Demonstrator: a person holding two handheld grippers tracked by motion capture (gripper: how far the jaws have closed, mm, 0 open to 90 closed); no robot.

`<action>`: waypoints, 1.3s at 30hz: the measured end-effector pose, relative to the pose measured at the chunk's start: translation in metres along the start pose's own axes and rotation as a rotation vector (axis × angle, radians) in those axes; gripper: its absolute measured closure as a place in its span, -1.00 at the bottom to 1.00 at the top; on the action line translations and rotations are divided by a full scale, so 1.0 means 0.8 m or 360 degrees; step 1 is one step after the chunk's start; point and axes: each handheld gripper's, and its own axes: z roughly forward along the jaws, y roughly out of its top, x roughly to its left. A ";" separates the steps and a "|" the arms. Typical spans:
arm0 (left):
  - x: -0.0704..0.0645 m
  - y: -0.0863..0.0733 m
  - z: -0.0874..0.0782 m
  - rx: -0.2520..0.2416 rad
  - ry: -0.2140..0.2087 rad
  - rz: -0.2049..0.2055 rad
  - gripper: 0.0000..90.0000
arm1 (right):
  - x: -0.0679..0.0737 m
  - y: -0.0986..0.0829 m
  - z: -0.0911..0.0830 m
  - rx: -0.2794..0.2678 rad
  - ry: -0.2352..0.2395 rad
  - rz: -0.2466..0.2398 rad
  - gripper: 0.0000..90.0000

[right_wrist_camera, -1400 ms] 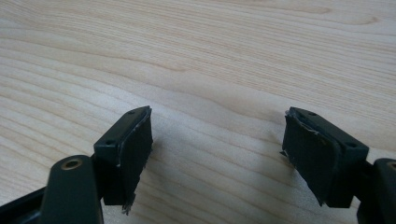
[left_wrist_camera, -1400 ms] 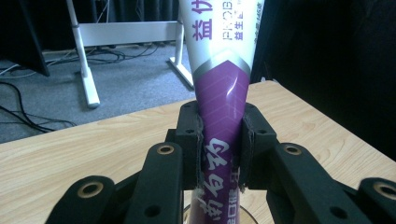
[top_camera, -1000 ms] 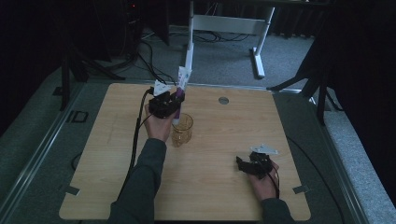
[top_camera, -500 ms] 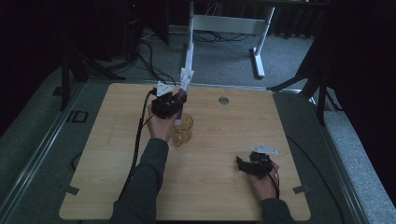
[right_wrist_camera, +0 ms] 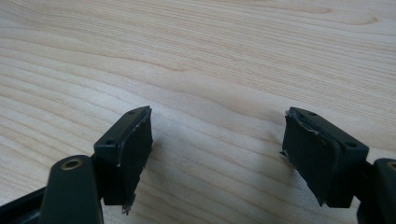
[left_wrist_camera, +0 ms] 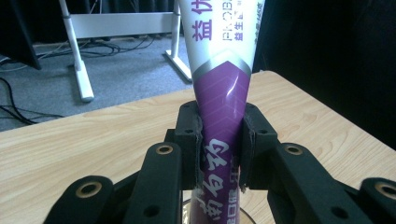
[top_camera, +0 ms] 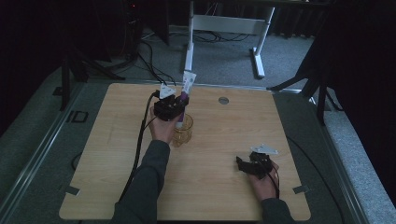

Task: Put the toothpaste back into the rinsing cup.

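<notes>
A white and purple toothpaste tube (top_camera: 184, 95) stands nearly upright, its lower end inside a clear amber glass cup (top_camera: 182, 130) near the table's middle. My left gripper (top_camera: 173, 110) is shut on the tube's purple part (left_wrist_camera: 219, 121), just above the cup's rim. The tube's white top (left_wrist_camera: 219, 32) rises past the jaws in the left gripper view. My right gripper (top_camera: 242, 164) rests low over the wooden table (top_camera: 289, 140) at the front right, open, with bare wood between its pads (right_wrist_camera: 135, 144).
A small round grey insert (top_camera: 223, 100) sits in the tabletop at the back. Beyond the far edge stand a white table frame (top_camera: 224, 28) and cables on grey carpet. A black cable (top_camera: 140, 140) trails from the left gripper along the forearm.
The left gripper and the tube have shifted slightly toward the cup, with the tube a little lower. The right gripper has stayed in place.
</notes>
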 end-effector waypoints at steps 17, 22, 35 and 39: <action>-0.007 -0.009 0.004 0.0032 -0.0023 0.0037 0.61 | 0.000 0.000 0.000 0.0001 0.0001 0.0000 -0.46; -0.007 -0.012 0.004 0.0034 -0.0023 0.0038 0.60 | 0.000 0.000 0.000 0.0001 0.0001 0.0000 -0.46; -0.007 -0.019 0.003 0.0051 -0.0026 0.0049 0.60 | 0.000 0.000 0.000 0.0000 0.0001 0.0000 -0.46; -0.007 -0.023 0.003 0.0054 -0.0027 0.0048 0.60 | 0.000 0.000 0.000 0.0000 0.0001 0.0000 -0.46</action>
